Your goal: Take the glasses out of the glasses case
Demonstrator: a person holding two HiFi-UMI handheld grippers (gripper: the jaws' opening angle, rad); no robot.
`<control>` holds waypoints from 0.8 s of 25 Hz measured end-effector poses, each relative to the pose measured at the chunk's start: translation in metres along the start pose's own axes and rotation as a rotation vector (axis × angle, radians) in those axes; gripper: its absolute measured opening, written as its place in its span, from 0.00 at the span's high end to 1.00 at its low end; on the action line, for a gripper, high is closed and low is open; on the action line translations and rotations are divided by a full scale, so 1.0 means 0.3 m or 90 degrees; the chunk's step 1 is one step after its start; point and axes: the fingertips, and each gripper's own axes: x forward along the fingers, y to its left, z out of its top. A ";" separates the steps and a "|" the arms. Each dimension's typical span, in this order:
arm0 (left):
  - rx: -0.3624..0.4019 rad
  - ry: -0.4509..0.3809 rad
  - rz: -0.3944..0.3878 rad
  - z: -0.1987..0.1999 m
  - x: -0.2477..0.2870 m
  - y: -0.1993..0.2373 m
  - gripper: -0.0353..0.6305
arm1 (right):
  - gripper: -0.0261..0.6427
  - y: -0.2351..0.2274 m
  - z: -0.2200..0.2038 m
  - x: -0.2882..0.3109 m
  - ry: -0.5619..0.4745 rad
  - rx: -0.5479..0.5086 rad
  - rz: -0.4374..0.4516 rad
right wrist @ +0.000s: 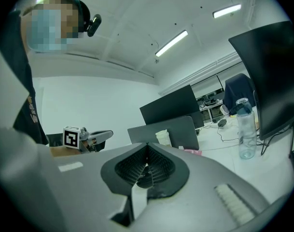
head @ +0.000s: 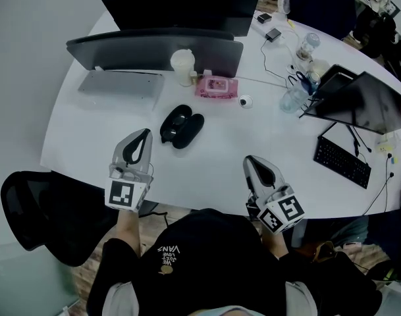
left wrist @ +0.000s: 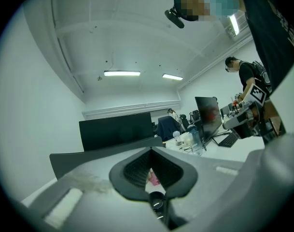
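Empty tongs low over the bench [head: 220, 160]
Both left tongs [head: 145, 134] and right tongs [head: 249, 159] pressed together; open glasses case [head: 182, 126] at one o'clock from left tongs

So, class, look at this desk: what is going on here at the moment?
A person holds tongs in each hand over the near edge of the white table. The left tongs and the right tongs are both shut and empty. The black glasses case appears to lie open just beyond the left tongs, untouched. No glasses show outside it.
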 end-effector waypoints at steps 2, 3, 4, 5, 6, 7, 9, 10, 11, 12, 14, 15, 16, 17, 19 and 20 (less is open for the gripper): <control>-0.001 0.003 -0.003 -0.005 0.030 0.004 0.94 | 0.96 -0.016 0.001 0.009 0.000 0.003 -0.002; -0.002 0.004 -0.005 -0.009 0.045 0.005 0.94 | 0.96 -0.025 0.002 0.013 0.000 0.004 -0.003; -0.001 0.005 -0.007 -0.014 0.061 0.006 0.95 | 0.96 -0.034 0.003 0.016 0.001 0.005 -0.004; -0.001 0.007 -0.010 -0.019 0.078 0.006 0.95 | 0.96 -0.043 0.004 0.019 0.001 0.006 -0.005; -0.001 0.008 -0.014 -0.024 0.094 0.006 0.95 | 0.96 -0.052 0.005 0.023 0.001 0.007 -0.007; -0.002 0.010 -0.017 -0.029 0.111 0.006 0.95 | 0.96 -0.060 0.006 0.027 0.002 0.008 -0.008; -0.003 0.017 -0.023 -0.045 0.142 0.010 0.94 | 0.96 -0.076 0.007 0.034 0.005 0.010 -0.012; -0.001 0.023 -0.025 -0.055 0.157 0.014 0.95 | 0.96 -0.085 0.007 0.036 0.006 0.011 -0.014; 0.001 0.028 -0.027 -0.064 0.171 0.016 0.94 | 0.96 -0.093 0.006 0.039 0.007 0.012 -0.017; 0.000 0.027 -0.031 -0.072 0.186 0.017 0.94 | 0.96 -0.102 0.005 0.041 0.008 0.013 -0.019; 0.010 0.023 -0.041 -0.091 0.212 0.020 0.94 | 0.96 -0.117 0.001 0.045 0.011 0.016 -0.023; 0.018 0.025 -0.043 -0.106 0.222 0.026 0.94 | 0.96 -0.124 -0.001 0.047 0.012 0.017 -0.025; 0.022 0.030 -0.042 -0.120 0.230 0.033 0.94 | 0.96 -0.132 -0.003 0.050 0.015 0.019 -0.027; 0.023 0.035 -0.041 -0.132 0.239 0.039 0.94 | 0.96 -0.139 -0.005 0.054 0.017 0.021 -0.028; 0.021 0.043 -0.044 -0.156 0.257 0.044 0.94 | 0.96 -0.153 -0.008 0.063 0.021 0.024 -0.031; 0.019 0.046 -0.045 -0.168 0.266 0.046 0.94 | 0.96 -0.159 -0.010 0.067 0.022 0.026 -0.032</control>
